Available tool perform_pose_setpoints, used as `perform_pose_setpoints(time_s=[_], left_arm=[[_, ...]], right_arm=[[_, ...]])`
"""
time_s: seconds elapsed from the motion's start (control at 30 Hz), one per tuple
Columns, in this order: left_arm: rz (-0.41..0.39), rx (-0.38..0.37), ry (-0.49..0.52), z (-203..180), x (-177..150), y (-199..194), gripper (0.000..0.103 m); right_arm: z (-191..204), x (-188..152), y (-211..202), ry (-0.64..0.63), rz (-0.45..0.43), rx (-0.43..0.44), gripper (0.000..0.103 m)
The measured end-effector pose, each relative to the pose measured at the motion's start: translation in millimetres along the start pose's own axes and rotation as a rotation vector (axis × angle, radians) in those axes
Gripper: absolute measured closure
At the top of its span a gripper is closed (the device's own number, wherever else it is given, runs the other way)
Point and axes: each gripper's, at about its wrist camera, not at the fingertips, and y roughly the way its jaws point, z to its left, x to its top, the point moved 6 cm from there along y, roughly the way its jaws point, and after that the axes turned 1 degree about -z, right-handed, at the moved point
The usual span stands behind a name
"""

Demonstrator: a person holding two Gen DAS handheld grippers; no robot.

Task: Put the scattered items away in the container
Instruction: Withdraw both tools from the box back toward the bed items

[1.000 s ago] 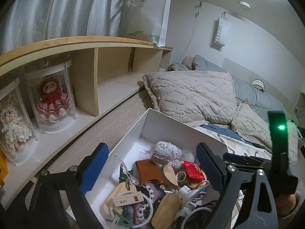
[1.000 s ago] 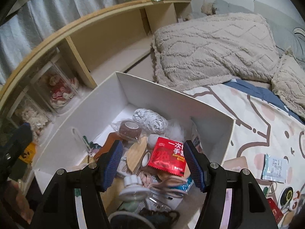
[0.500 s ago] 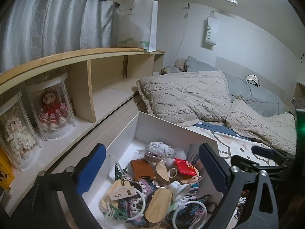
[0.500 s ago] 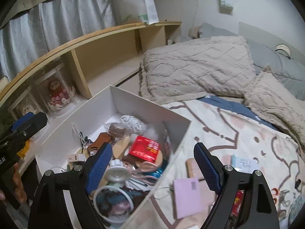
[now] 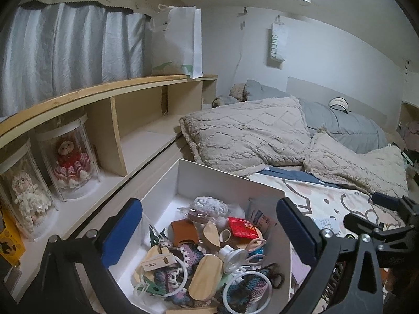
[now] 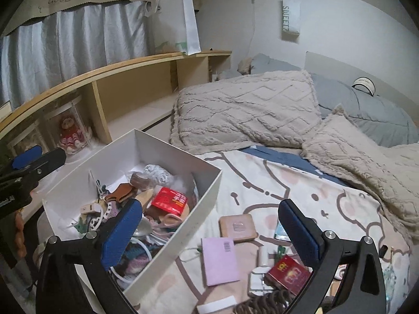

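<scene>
The right gripper (image 6: pixel 209 227) is spread wide, its blue-padded fingers (image 6: pixel 121 233) holding and touching nothing; it hangs above the bedspread (image 6: pixel 275 180), with the near corner of the white box (image 6: pixel 183 233) under its left finger. The left gripper (image 5: pixel 209 230) is likewise wide apart and empty, poised over the same box (image 5: pixel 217 180). Between the right gripper's fingers lie the loose things on the bedspread: a tan square case (image 6: pixel 237 227), just below it a pink booklet (image 6: pixel 219 260), and toward the right finger a red packet (image 6: pixel 288 274) beside small white pieces. To that gripper's left the box is heaped with items, a red glove packet (image 6: pixel 170 201) on top. The left wrist view looks straight down into the heap: the same red packet (image 5: pixel 242 227), a wooden oval (image 5: pixel 205 277), white rings and crochet pieces, with the right gripper's black frame (image 5: pixel 379 225) off to the right. Only this view shows both dolls in clear cases (image 5: pixel 70 162) on the shelf to the left; only the right wrist view shows the scattered things outside the box. Beyond both lie beige pillows (image 6: pixel 246 110).
</scene>
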Motion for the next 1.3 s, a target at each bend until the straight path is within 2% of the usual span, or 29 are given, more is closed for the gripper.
perform_pose_setpoints(time_s=[0.53, 1.3], left_arm=[[-0.010, -0.103, 0.087, -61, -8, -11, 0.000], [-0.003, -0.242, 0.219, -160, -36, -25, 0.000]], right_arm=[[-74, -28, -66, 0.056, -0.068, -0.142, 0.000], [-194, -106, -159, 0.142, -0.079, -0.392, 0.000]])
